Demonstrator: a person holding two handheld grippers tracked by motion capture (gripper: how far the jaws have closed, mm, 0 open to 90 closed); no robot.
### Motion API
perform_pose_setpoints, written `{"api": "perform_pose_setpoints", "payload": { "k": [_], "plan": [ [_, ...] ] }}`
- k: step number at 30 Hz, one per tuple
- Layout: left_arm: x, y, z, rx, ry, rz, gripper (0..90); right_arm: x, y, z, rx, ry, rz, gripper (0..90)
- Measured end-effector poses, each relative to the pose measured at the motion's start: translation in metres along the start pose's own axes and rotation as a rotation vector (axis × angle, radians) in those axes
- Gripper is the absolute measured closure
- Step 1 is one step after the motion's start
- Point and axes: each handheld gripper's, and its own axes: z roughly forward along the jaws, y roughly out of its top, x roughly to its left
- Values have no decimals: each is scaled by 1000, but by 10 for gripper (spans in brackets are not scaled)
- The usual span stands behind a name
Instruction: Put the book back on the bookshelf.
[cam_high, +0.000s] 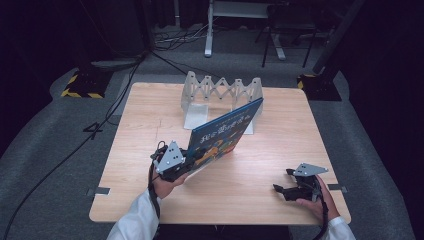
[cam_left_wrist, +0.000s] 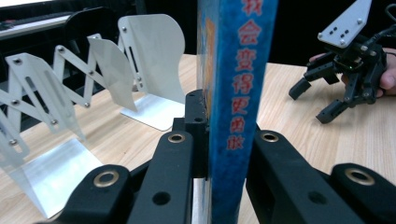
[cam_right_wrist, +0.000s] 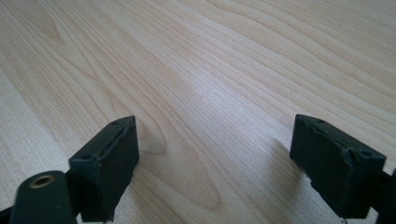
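High view: the left gripper is clamping the lower corner of a blue picture book, holding it on edge and tilted, its far end angling toward the white expanding book rack at the back of the wooden table. Probably lining it up for a slot. The right gripper is resting low at the near right, well apart from the book.

Left gripper view: jaws are pressing both covers, with the book's spine standing upright between them. Rack plates are waiting to the left; the other gripper is idling on the table.

Right gripper view: jaws are standing wide apart over bare tabletop, nothing between them; likely kept clear.
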Motion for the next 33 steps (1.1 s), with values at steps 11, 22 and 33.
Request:
{"api": "perform_pose_setpoints", "payload": {
  "k": [11, 22, 33],
  "plan": [
    [11, 4, -6, 11, 58, 12, 829, 0, 0, 0, 0, 0, 0, 157],
    [28, 9, -17, 30, 133, 26, 830, 0, 0, 0, -1, -1, -2, 157],
    [44, 23, -26, 28, 217, 52, 830, 0, 0, 0, -3, 3, -3, 166]
  ]
}}
